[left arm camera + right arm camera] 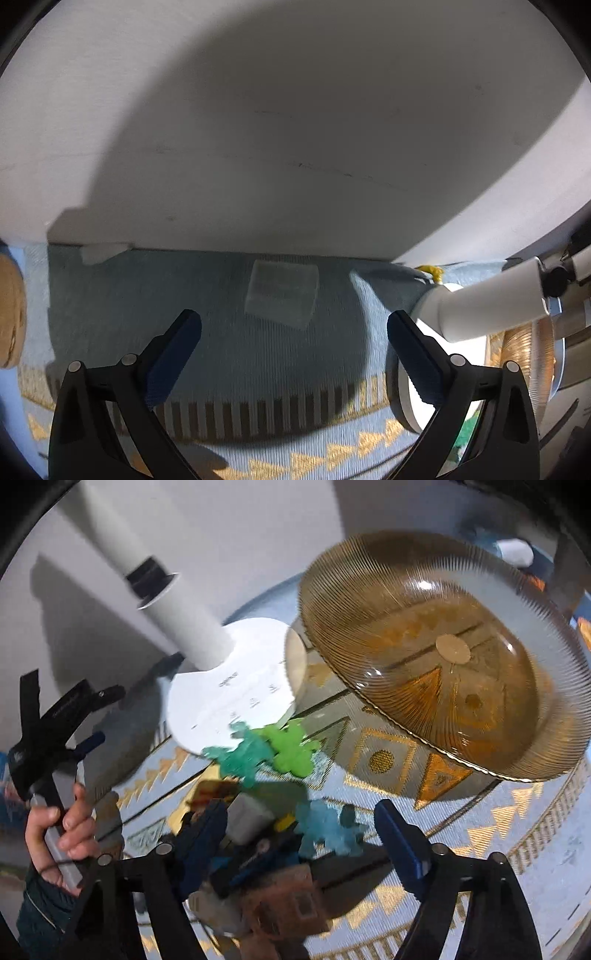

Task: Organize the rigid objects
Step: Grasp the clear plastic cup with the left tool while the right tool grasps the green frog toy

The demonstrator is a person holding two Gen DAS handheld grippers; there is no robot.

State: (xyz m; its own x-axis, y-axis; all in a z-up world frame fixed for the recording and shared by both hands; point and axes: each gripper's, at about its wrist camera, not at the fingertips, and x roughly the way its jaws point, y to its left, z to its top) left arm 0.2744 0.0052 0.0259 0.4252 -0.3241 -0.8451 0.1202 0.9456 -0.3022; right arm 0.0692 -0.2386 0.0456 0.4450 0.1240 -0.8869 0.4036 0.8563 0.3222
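In the left wrist view my left gripper (293, 325) is open and empty above a blue patterned rug, with a small clear plastic box (282, 297) just ahead of its fingertips, near the white wall. In the right wrist view my right gripper (301, 821) is open and empty, hovering over a loose pile: a white block (248, 819), blue jelly-like figures (328, 829), a brown box (284, 901) and dark blue pieces. Teal (240, 758) and green (291, 749) figures lie farther ahead. An amber ribbed glass dish (443, 653) stands at the right. The left gripper (48, 731) shows at the far left, held by a hand.
A white lamp post (177, 616) rises from a round white base (229, 690) beside the dish; it also shows in the left wrist view (491, 306). A white wall (295, 129) runs close behind. A tan round object (11, 314) sits at the left edge.
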